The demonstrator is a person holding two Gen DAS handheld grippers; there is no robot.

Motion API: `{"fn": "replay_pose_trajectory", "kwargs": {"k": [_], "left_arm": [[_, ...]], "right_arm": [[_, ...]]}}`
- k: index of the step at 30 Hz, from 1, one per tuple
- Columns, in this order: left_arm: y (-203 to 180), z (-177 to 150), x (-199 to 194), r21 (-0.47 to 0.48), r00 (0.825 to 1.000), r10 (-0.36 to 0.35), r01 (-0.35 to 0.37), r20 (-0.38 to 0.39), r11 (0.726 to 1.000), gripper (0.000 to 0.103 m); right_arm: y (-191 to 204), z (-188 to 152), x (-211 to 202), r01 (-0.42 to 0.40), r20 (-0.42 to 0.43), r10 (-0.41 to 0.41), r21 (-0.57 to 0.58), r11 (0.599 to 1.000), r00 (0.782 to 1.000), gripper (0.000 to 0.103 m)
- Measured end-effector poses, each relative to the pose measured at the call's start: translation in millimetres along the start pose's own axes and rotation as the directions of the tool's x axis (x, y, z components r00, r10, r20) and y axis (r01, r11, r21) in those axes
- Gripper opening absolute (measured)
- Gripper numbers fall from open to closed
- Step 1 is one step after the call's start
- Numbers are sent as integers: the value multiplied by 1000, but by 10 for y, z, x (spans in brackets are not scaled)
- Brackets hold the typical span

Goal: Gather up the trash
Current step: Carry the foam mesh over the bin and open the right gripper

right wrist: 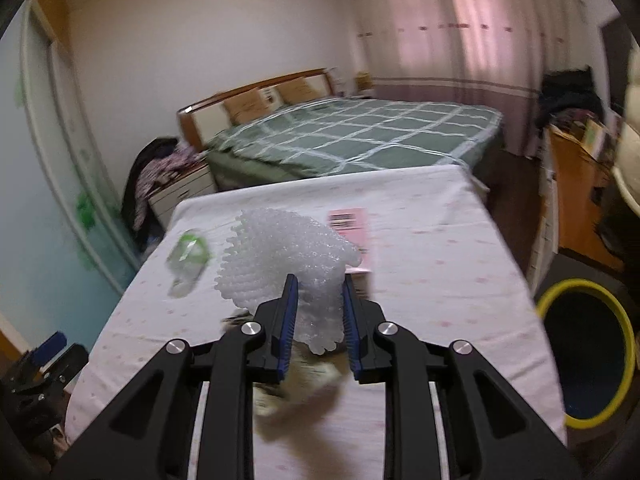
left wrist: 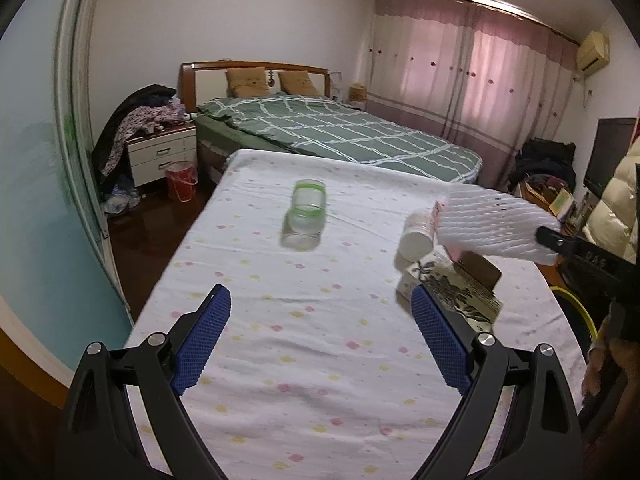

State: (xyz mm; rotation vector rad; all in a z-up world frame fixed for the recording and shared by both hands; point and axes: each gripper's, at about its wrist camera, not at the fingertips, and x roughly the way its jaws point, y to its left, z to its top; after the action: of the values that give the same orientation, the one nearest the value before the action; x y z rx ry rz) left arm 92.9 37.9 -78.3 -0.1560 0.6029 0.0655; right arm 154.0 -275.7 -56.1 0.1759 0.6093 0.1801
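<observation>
My right gripper (right wrist: 318, 286) is shut on a white foam fruit net (right wrist: 280, 256) and holds it above the table; the net also shows in the left wrist view (left wrist: 496, 222). My left gripper (left wrist: 320, 300) is open and empty over the spotted tablecloth (left wrist: 320, 360). A clear plastic bottle with a green label (left wrist: 306, 214) lies ahead of it, also in the right wrist view (right wrist: 188, 258). A white cup (left wrist: 418, 236), a pink box (right wrist: 352, 228) and a printed carton (left wrist: 452, 288) lie at the right.
A black bin with a yellow rim (right wrist: 584, 364) stands on the floor right of the table. A green checked bed (left wrist: 340, 132) lies beyond the table. A nightstand (left wrist: 160, 152) and a red bucket (left wrist: 182, 180) stand at the left.
</observation>
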Motion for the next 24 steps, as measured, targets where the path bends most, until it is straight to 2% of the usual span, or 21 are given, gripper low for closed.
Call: {"fn": "replay_pose_trajectory", "kwargs": {"k": [8, 15, 21, 24], "left_arm": [[-381, -39, 98, 59, 999, -35, 37, -32, 998, 91], [-827, -128, 318, 129, 991, -90, 102, -96, 986, 91], [-1133, -198, 570, 152, 982, -108, 132, -155, 980, 91], [-1251, -216, 657, 165, 980, -106, 134, -171, 977, 91]], "right_arm": [[-946, -122, -263, 149, 36, -157, 167, 975, 987, 22], [-1693, -280, -456, 293, 28, -314, 291, 911, 949, 23], [-2064, -482, -452, 376, -27, -390, 335, 864, 920, 25], [-2178, -547, -384, 397, -57, -403, 345, 851, 914, 26]]}}
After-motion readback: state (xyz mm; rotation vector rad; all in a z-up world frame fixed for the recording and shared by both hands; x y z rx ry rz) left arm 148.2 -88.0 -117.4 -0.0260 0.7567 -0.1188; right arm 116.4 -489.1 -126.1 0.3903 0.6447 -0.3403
